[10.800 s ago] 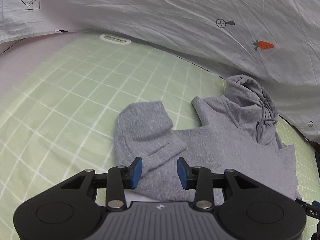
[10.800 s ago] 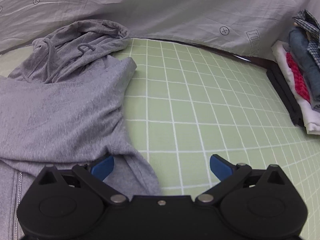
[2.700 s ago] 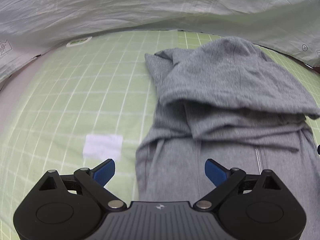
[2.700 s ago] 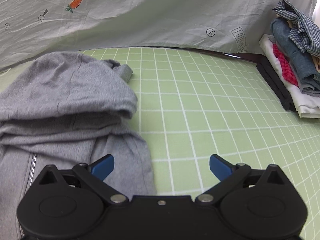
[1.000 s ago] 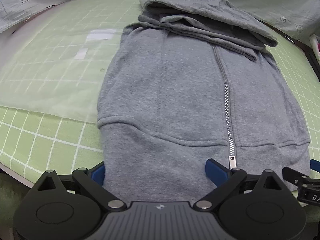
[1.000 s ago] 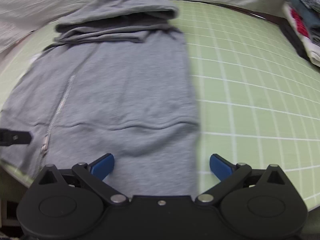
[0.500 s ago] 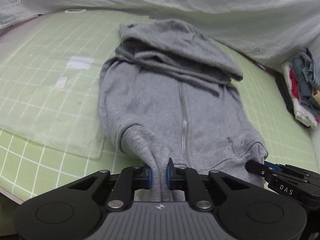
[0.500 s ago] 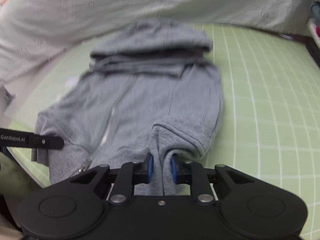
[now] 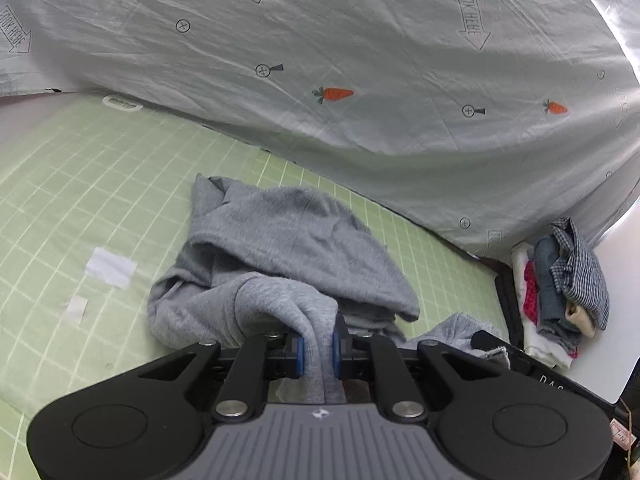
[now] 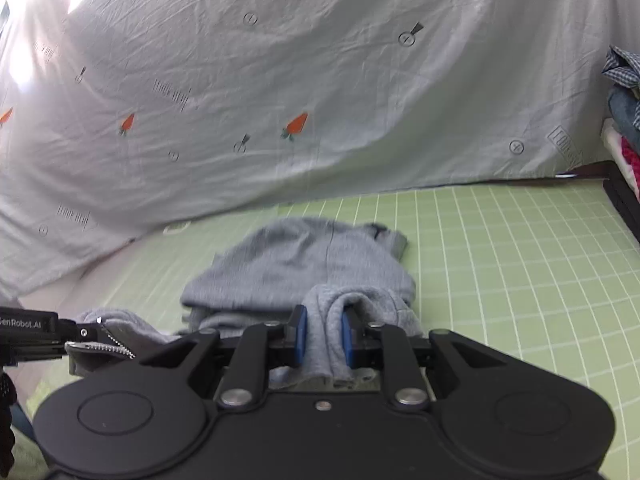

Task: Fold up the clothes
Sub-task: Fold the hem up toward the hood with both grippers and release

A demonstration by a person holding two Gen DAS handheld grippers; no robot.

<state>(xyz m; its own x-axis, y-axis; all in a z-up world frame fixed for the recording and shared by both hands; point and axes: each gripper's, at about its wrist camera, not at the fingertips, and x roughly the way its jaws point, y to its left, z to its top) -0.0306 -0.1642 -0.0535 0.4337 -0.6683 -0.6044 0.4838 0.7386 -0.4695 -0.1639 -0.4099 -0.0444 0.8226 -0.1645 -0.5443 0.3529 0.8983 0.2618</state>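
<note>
A grey zip hoodie [image 9: 288, 248] lies on the green grid mat [image 9: 80, 184], hood folded down at the far end. My left gripper [image 9: 317, 350] is shut on a pinched fold of the hoodie's bottom hem, lifted off the mat. In the right wrist view the hoodie [image 10: 304, 260] spreads ahead, and my right gripper [image 10: 323, 334] is shut on the other corner of the hem, also raised. The lower body of the hoodie hangs between the two grippers and is mostly hidden. The left gripper's finger and the zipper end show at the left edge [image 10: 100, 336] of the right wrist view.
A white sheet printed with carrots [image 9: 360, 80] hangs as a backdrop behind the mat. A pile of folded clothes [image 9: 560, 292] sits on the right, past a black mat edge [image 10: 624, 200]. Two white tape patches [image 9: 110, 268] lie on the mat to the left.
Both grippers closed on the hoodie's bottom hem and rose with it, carrying the hem forward toward the hood. The flat lower body is now bunched up off the mat.
</note>
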